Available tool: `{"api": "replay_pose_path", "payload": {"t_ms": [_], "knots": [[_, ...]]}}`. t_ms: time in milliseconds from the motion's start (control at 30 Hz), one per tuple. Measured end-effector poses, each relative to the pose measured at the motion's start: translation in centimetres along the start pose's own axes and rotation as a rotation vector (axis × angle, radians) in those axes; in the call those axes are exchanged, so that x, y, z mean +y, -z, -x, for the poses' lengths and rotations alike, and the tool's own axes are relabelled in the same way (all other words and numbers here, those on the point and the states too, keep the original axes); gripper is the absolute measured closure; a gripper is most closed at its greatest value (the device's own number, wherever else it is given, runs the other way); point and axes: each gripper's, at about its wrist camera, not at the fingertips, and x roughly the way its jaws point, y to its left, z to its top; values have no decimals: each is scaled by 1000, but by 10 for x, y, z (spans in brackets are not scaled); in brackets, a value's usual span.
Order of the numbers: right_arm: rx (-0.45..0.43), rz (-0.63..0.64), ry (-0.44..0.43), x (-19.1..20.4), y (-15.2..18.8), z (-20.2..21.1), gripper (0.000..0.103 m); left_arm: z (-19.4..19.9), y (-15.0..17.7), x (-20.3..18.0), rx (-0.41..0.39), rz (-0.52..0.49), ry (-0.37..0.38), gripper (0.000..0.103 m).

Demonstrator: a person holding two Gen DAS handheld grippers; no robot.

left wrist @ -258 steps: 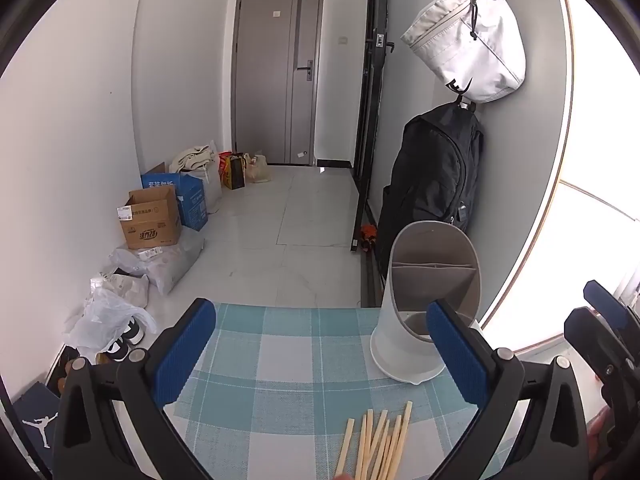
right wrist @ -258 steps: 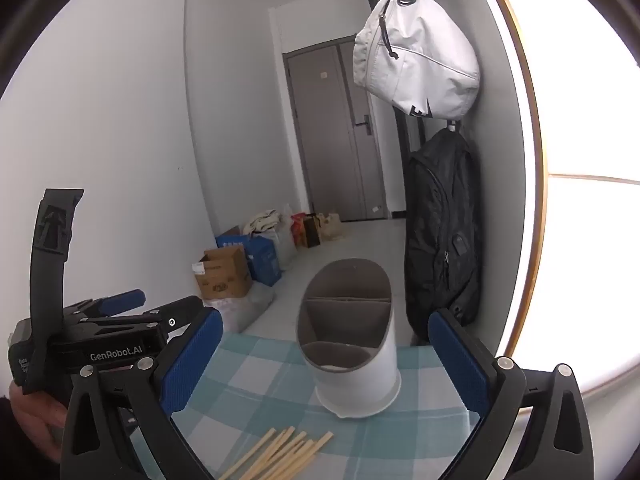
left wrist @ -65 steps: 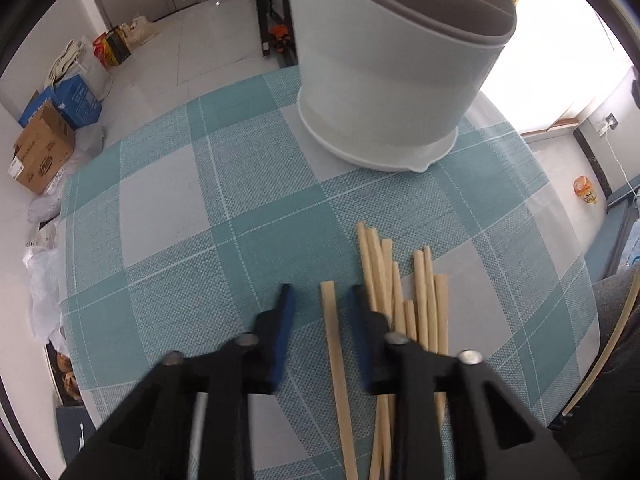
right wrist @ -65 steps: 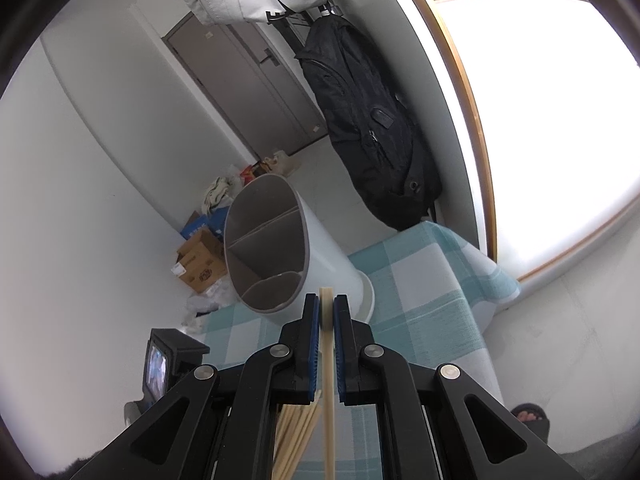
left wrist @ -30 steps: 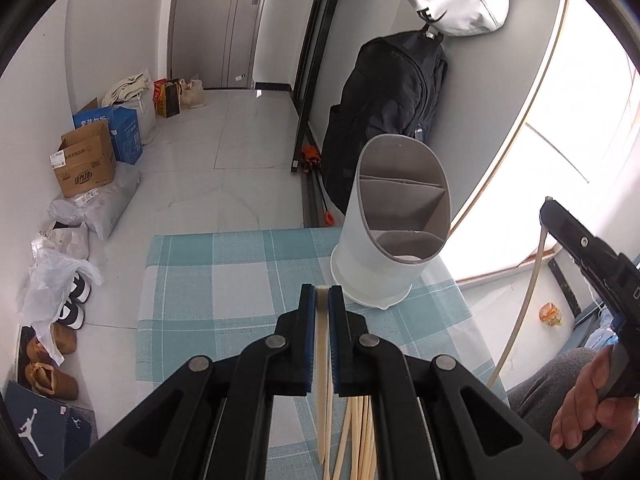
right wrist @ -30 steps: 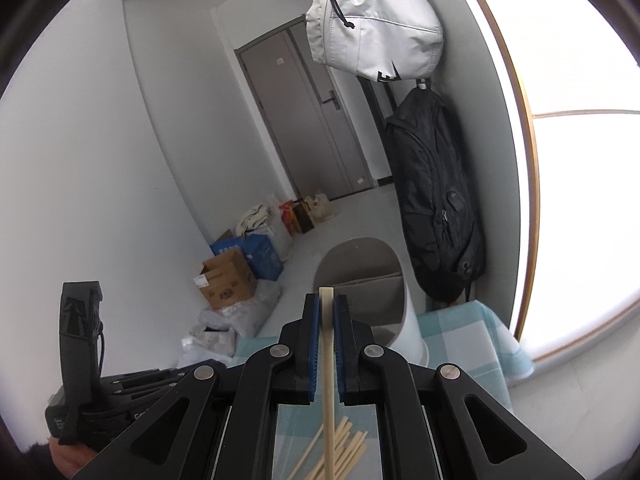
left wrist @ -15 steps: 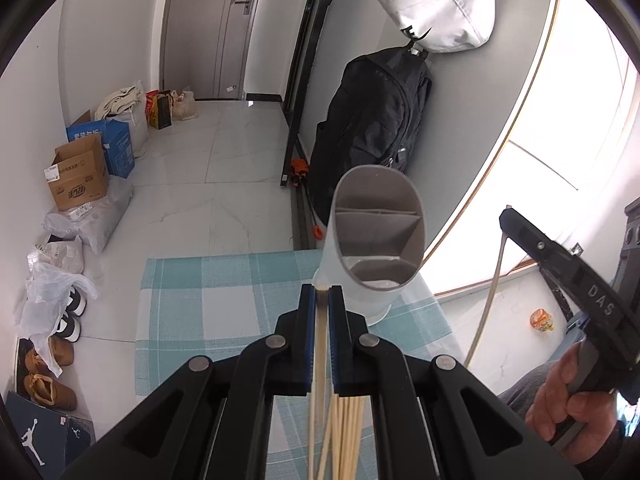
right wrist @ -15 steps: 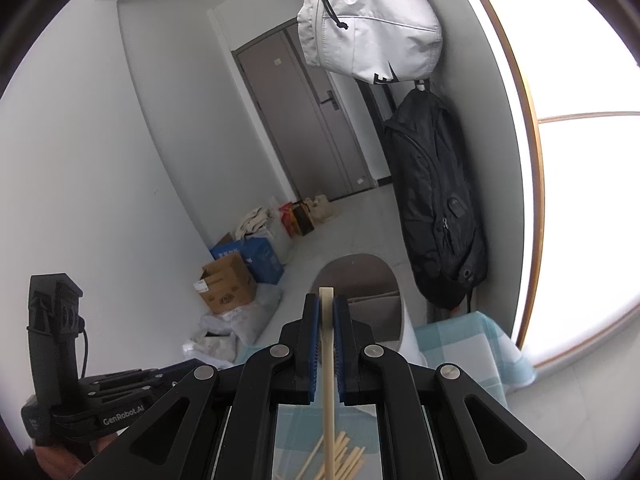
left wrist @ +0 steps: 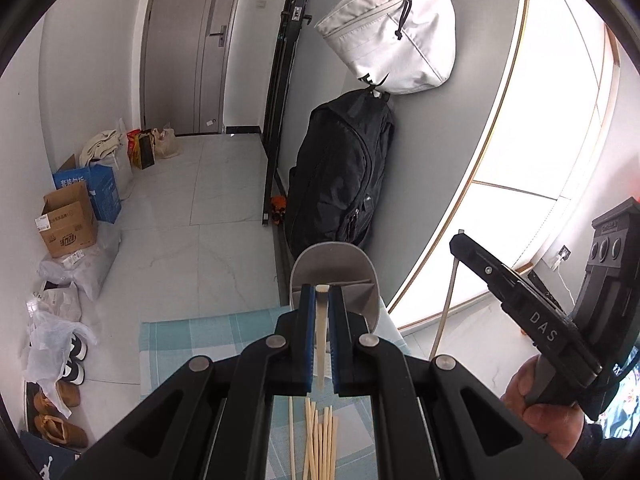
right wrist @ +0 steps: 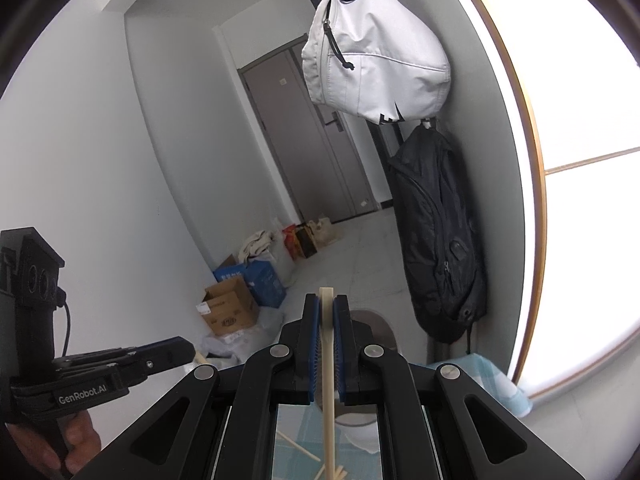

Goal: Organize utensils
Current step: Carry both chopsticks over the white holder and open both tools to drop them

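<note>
My left gripper (left wrist: 321, 294) is shut on a pale wooden chopstick (left wrist: 321, 332) that hangs down between its blue pads. Behind its tips stands the grey-and-white utensil holder (left wrist: 352, 276), on the teal checked tablecloth (left wrist: 208, 334). Several loose chopsticks (left wrist: 320, 444) lie on the cloth below. My right gripper (right wrist: 326, 300) is shut on a second chopstick (right wrist: 329, 380), which stands upright in its pads. The holder (right wrist: 376, 324) shows just past those tips. Each gripper appears in the other's view: the right gripper (left wrist: 460, 240) with its stick, the left gripper (right wrist: 192, 350) at lower left.
A black backpack (left wrist: 340, 176) and a white bag (left wrist: 396, 28) hang on the wall behind the table. Cardboard boxes (left wrist: 68, 220), bags and shoes (left wrist: 60, 360) line the floor at the left. A bright window (left wrist: 560, 140) fills the right side. A hand (left wrist: 548, 412) holds the right gripper.
Both grippers have risen with their chopsticks still clamped. The holder and the table have dropped lower in both views, and the loose chopsticks lie farther below.
</note>
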Motion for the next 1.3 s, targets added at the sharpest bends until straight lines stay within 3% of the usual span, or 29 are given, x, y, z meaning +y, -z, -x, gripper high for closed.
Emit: {"api": "replay_pose_path", "payload": {"t_ms": [333, 567, 867, 1300], "knots": [[-82, 55, -12, 3, -61, -36, 97, 8, -55, -2, -45, 5, -2, 101], [-134, 92, 6, -7, -83, -80, 97, -11, -83, 0, -64, 16, -12, 101], [-178, 91, 46, -28, -72, -127, 97, -51, -87, 5, -26, 10, 4, 101], [-208, 145, 23, -31, -43, -127, 97, -74, -61, 10, 55, -9, 63, 101]]}}
